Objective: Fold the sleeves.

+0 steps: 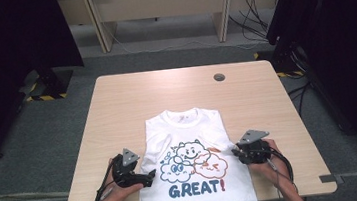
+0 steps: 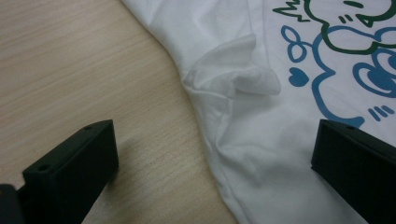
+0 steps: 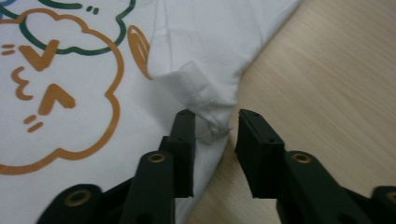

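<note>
1. A white T-shirt (image 1: 194,174) is lying face up, sleeves folded in, at the near middle of the tabletop (image 1: 117,107).
2. The left tool (image 1: 142,177) is resting at the shirt's left edge, jaws spread wide across the hem fold.
3. The right tool (image 1: 235,150) is pinching the folded sleeve (image 3: 196,88) at the right edge, jaws nearly pressed together.

White cotton T-shirt (image 1: 195,179): cartoon cloud print outlined in blue at 9 o'clock, green at 12 o'clock, orange at 3 o'clock; lettering "GREAT" dark blue, exclamation mark red. Light wood-grain table top (image 1: 121,101): pale beige. Left gripper (image 1: 147,178) and right gripper (image 1: 235,149): black, grey plates.
</note>
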Action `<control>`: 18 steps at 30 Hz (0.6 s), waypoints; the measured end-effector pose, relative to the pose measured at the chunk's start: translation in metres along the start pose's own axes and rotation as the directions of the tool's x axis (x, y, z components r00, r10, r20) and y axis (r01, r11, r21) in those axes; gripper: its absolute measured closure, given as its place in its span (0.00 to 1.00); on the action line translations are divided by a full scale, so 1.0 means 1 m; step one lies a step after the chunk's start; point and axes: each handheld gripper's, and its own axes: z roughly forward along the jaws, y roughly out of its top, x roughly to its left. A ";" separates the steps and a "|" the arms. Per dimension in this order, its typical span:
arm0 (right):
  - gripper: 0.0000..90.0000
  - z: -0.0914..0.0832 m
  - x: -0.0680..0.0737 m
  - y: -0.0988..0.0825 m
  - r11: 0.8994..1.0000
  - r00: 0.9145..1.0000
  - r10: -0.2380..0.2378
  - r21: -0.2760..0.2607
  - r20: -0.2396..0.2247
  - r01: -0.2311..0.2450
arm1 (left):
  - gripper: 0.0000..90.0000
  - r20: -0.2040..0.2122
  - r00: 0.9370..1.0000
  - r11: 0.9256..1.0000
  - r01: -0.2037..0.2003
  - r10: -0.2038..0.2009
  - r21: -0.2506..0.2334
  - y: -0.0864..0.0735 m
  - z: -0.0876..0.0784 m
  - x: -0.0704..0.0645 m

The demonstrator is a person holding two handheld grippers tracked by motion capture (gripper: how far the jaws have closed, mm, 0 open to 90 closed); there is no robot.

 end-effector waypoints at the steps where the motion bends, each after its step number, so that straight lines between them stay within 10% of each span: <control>1: 0.85 -0.001 -0.001 -0.001 0.999 0.998 -0.037 0.020 0.057 0.036 | 0.00 0.000 1.000 1.000 0.000 0.000 0.000 0.000 0.000 0.000; 6: 0.87 -0.007 -0.008 -0.002 0.998 0.991 -0.066 0.017 0.113 0.065 | 0.00 0.000 1.000 1.000 0.000 0.000 0.000 0.000 0.000 0.000; 11: 0.69 -0.020 -0.015 0.005 0.997 0.999 0.034 -0.067 0.039 -0.031 | 0.00 0.000 1.000 1.000 0.000 0.000 0.000 0.000 0.000 0.000; 15: 0.59 -0.017 -0.028 0.014 0.979 0.985 0.167 -0.123 0.039 -0.161 | 0.00 0.000 1.000 1.000 0.000 0.000 0.000 0.000 0.000 0.000; 18: 0.54 -0.003 -0.030 0.018 0.982 0.987 0.162 -0.103 0.001 -0.161 | 0.00 0.000 1.000 1.000 0.000 0.000 0.000 0.000 0.000 0.000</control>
